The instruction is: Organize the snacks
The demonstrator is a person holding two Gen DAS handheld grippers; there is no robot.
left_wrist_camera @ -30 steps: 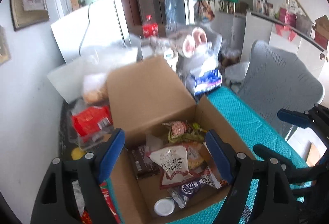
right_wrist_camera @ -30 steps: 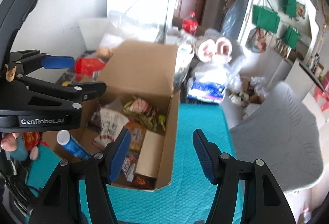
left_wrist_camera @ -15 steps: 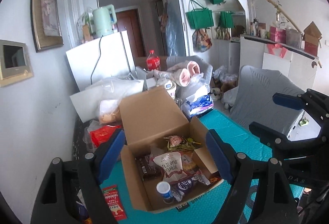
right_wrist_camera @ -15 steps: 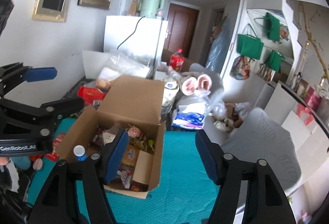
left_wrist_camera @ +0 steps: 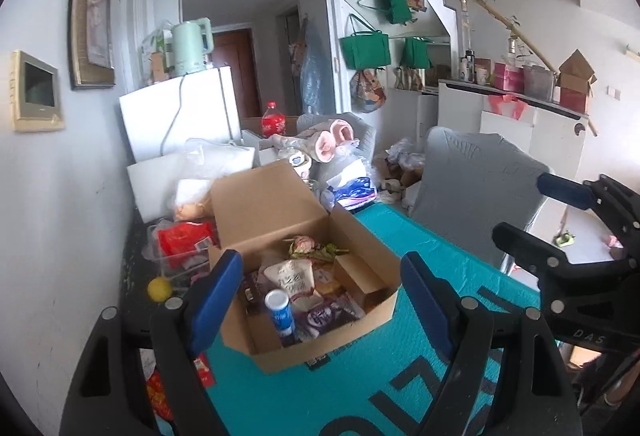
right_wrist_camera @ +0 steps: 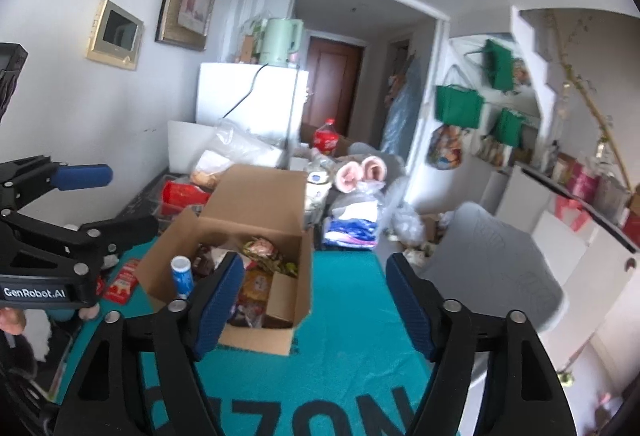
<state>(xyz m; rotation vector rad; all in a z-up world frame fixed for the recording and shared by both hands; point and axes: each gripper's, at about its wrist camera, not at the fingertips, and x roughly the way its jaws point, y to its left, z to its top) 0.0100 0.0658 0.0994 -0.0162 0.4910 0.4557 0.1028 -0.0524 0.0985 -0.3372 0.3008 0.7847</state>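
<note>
Hovering above the cardboard box (left_wrist_camera: 304,276) of snacks, the left gripper (left_wrist_camera: 320,292) is gaping wide, holding nothing. The right gripper (right_wrist_camera: 316,296) is likewise spread and empty.

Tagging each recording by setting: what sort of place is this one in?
Most likely a lived-in home, a cluttered dining or living area. A small white fridge with a kettle on top stands by the wall, green tote bags hang beneath a staircase, and a snack-filled cardboard box sits on the teal-covered table.
</note>
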